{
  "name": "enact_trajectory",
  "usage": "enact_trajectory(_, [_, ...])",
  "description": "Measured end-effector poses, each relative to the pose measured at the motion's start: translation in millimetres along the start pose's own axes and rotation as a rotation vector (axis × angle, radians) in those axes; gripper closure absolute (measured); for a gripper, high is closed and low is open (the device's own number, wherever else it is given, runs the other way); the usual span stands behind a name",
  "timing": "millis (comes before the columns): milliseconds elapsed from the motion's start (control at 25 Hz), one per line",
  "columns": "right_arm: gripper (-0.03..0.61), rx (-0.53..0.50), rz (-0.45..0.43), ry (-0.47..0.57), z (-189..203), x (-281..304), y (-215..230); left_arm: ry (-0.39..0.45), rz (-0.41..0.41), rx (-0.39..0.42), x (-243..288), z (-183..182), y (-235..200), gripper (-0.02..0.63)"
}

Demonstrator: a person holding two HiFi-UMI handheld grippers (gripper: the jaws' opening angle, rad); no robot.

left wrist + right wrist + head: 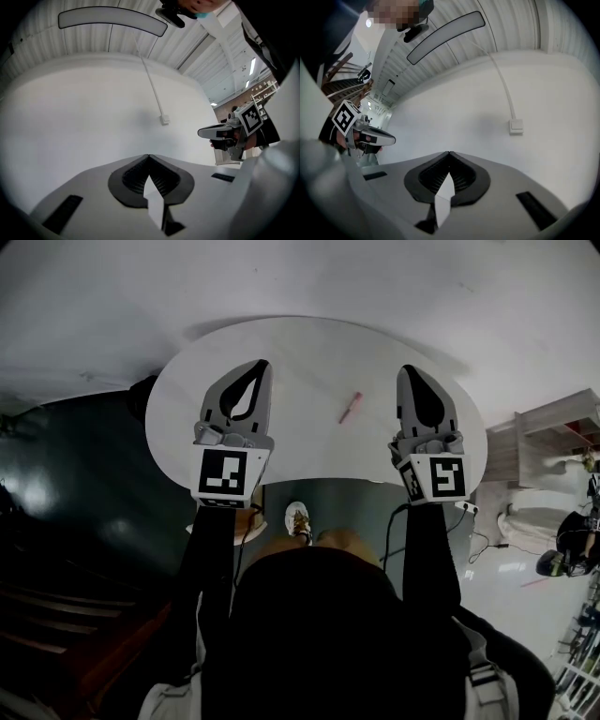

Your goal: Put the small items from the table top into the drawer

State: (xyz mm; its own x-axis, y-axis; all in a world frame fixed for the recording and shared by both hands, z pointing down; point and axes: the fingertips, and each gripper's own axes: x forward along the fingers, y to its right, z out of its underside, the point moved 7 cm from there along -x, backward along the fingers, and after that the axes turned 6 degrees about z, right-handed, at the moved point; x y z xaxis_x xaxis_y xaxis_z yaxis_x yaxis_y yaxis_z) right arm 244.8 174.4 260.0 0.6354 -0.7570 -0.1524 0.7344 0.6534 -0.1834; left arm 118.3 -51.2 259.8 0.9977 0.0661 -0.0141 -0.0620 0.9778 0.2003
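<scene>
Well, your left gripper (pixel 260 368) had its jaws pressed together with nothing in them, and so did your right gripper (pixel 411 373). Between them, mid-frame in the head view, a small pink stick (pixel 350 407) lay on the round white table (pixel 309 348), not picked up yet. No drawer showed, so I think the job had hardly begun. The table's near edge curved just below both grippers; the top had lots of bare room.

Round white desk (pixel 309 352): smooth matt top. Left claw (pixel 261 365), right claw (pixel 410 369): matt grey plastic shells with black ribbed pads (pixel 136 176). White wall (pixel 84 117): smooth, matt.
</scene>
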Motion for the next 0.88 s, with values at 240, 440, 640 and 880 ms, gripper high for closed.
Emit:
enact_trajectory(240, [0.551, 0.006, 0.044, -0.021, 8, 9, 1, 0.01, 0.039, -0.011, 18, 7, -9, 0.6])
enact_trajectory(440, [0.551, 0.006, 0.064, -0.046, 15, 12, 3, 0.009, 0.053, -0.046, 32, 14, -8, 0.6])
enact_trajectory(640, [0.551, 0.046, 0.063, -0.051, 23, 16, 12, 0.004, 0.079, -0.032, 47, 15, 0, 0.6])
enact_trajectory(880, [0.551, 0.081, 0.093, -0.148, 44, 31, 21, -0.013, 0.092, -0.053, 62, 17, 3, 0.6])
